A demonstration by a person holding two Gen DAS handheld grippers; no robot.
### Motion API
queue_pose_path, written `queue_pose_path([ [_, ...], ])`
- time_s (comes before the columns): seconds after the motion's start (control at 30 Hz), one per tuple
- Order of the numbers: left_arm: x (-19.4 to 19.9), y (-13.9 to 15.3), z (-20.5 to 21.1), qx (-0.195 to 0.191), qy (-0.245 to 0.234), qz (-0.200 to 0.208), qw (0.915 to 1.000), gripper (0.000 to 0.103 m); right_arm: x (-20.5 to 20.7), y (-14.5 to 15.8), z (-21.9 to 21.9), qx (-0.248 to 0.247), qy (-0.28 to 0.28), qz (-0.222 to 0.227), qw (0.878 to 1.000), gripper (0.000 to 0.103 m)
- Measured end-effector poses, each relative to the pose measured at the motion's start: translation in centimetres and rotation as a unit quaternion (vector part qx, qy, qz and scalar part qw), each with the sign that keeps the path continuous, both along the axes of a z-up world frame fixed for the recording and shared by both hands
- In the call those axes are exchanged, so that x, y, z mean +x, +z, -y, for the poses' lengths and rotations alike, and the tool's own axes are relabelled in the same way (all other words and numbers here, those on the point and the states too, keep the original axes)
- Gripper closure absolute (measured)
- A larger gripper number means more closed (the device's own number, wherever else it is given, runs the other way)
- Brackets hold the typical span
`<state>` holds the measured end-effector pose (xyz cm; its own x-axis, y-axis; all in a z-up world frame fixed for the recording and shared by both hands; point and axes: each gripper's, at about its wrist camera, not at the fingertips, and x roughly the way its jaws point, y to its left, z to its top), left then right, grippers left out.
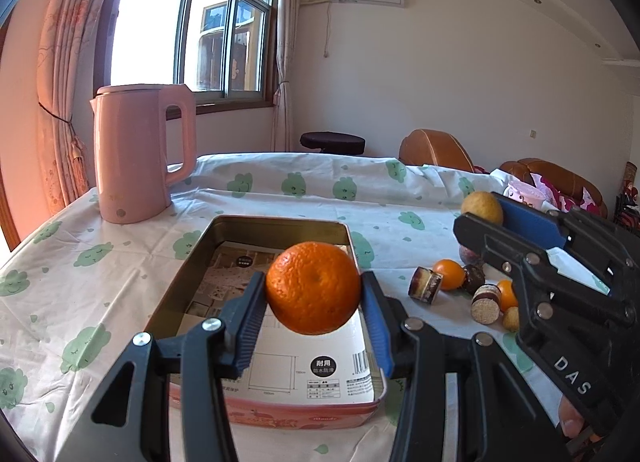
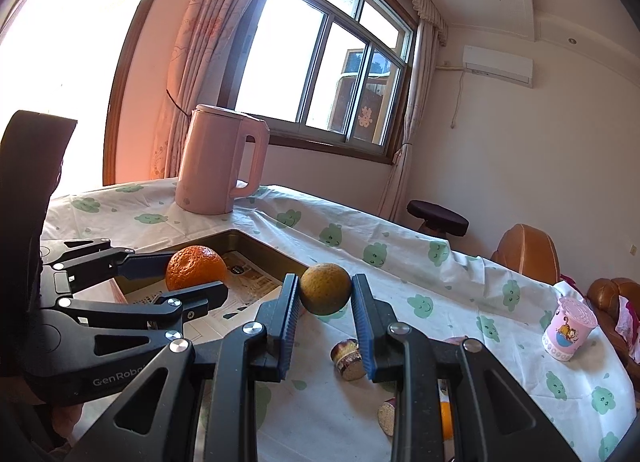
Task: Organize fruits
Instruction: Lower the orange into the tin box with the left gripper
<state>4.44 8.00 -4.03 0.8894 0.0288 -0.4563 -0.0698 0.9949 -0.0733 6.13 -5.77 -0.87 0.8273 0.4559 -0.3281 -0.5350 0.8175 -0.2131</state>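
Left gripper (image 1: 314, 294) clamped on an orange (image 1: 313, 287) held above the open tin (image 1: 276, 227), right gripper (image 2: 325, 294) clamped on a yellowish fruit (image 2: 325, 288) over the tablecloth (image 2: 384, 262), small fruit pieces (image 1: 460, 282) beside the tin, pink kettle (image 1: 140, 150) behind.
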Motion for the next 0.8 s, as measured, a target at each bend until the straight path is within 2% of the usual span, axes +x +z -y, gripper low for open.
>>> queue_pose_path([
  [0.5,1.8,-0.7,-2.8,0.01,0.025,-0.03,0.9992,0.055,2.1,-0.3,-3.5,-0.009,0.023,-0.022,0.999,0.075],
  [0.8,3.0,-1.0,-4.2,0.016,0.028,-0.048,0.9983,0.055,4.2,-0.8,-5.6,-0.002,0.04,-0.06,0.997,0.075],
])
